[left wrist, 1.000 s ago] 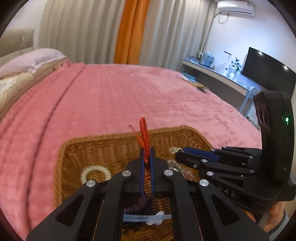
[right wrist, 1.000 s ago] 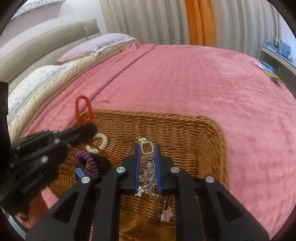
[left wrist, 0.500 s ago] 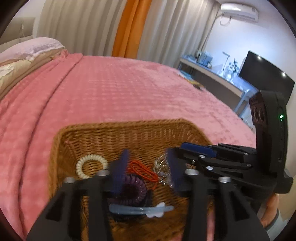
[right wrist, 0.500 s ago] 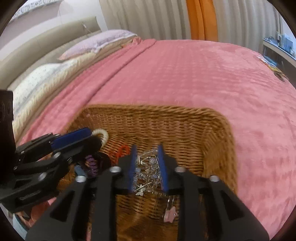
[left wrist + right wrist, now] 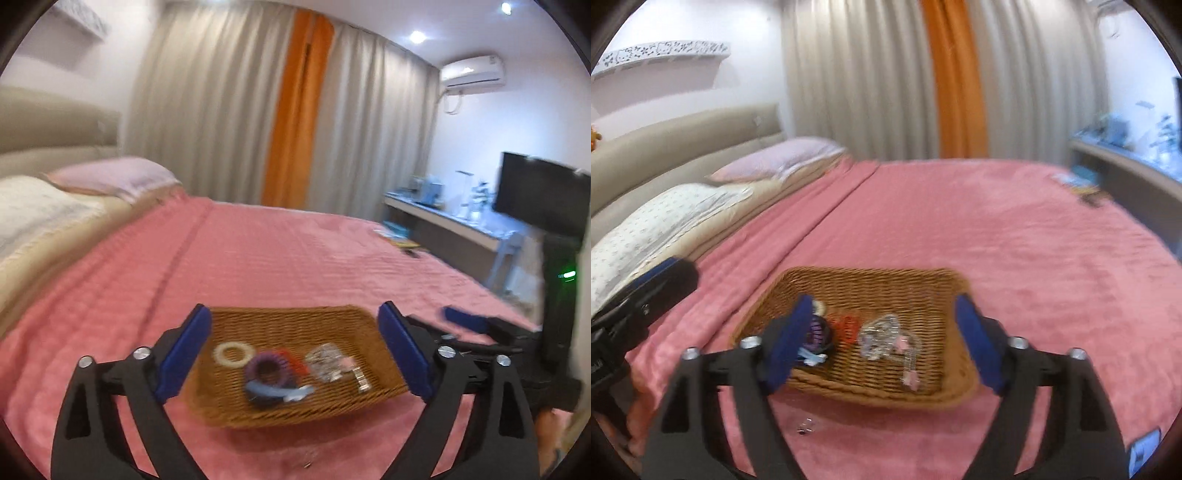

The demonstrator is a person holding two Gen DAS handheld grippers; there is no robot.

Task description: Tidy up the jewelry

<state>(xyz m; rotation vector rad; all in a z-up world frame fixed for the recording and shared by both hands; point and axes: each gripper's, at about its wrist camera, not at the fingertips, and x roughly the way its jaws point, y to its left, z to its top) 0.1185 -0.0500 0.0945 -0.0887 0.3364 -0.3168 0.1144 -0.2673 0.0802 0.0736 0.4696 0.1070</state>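
Bed (image 5: 295, 258) under a pink blanket, with pillows (image 5: 114, 177) at the headboard end; grey and orange curtains (image 5: 295, 110) behind. Wicker basket (image 5: 288, 321) on the blanket near the foot edge, framed between the spread fingers of each tool in both wrist views. Left gripper (image 5: 293, 354) released, blue-padded fingers (image 5: 184, 350) wide apart and holding nothing, raised above and short of the basket. Right gripper (image 5: 882, 343) likewise released and empty, fingers (image 5: 975, 347) parted to either side of the basket's near rim; also visible at the right margin of the left wrist view. Inside the basket, from left to right: cream coil hair tie (image 5: 231, 353); purple coil hair tie (image 5: 266, 371), touching a red coil band (image 5: 293, 362) behind it and a pale blue clip (image 5: 280, 392) in front; tangle of silver chain jewelry (image 5: 327, 360) with a small pink charm (image 5: 911, 378) at its near end. Small metal piece (image 5: 805, 428) on the blanket just outside the basket's near rim, too blurred to identify.
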